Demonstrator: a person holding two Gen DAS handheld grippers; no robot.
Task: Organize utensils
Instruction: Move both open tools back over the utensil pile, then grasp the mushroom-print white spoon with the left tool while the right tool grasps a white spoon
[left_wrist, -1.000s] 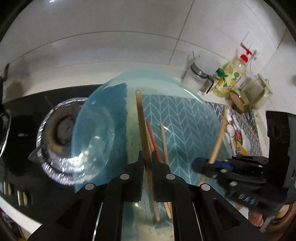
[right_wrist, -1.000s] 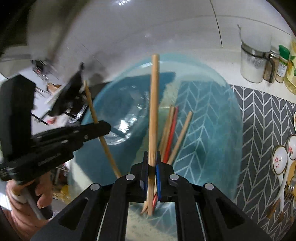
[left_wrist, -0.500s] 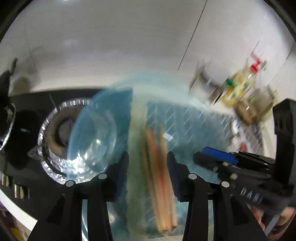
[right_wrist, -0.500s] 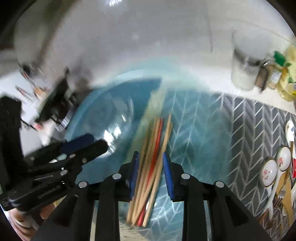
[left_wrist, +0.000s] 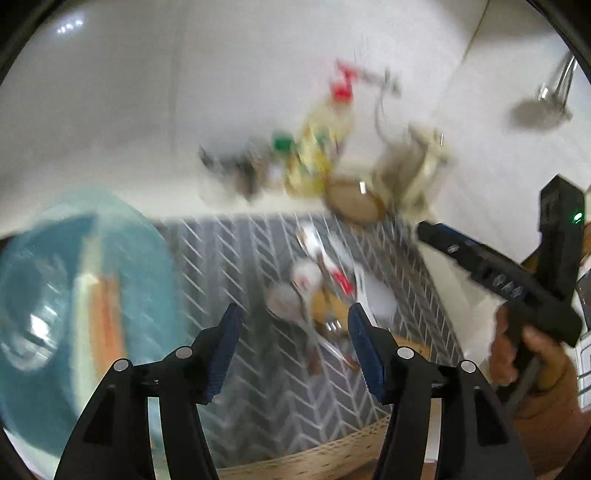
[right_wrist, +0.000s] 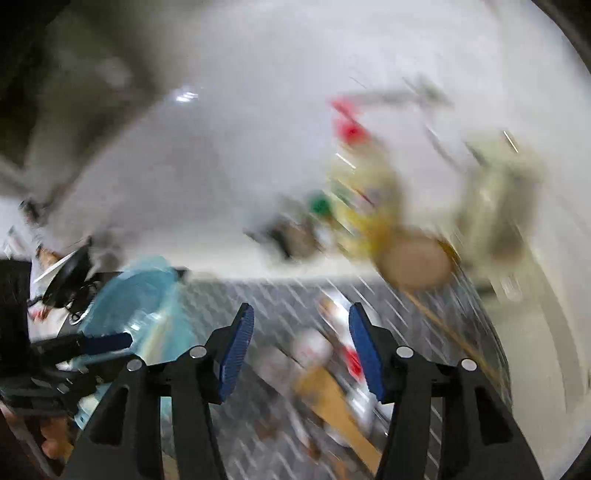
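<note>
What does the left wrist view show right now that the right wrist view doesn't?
Only the left wrist view shows the wooden chopsticks lying in the translucent blue plastic bowl, and a metal ladle hanging on the wall. Only the right wrist view shows the dark stove area behind the bowl. Both show the grey herringbone mat, the blurred pile of spoons on it, the yellow bottle with the red cap, and each claw empty with its jaws opening.
</note>
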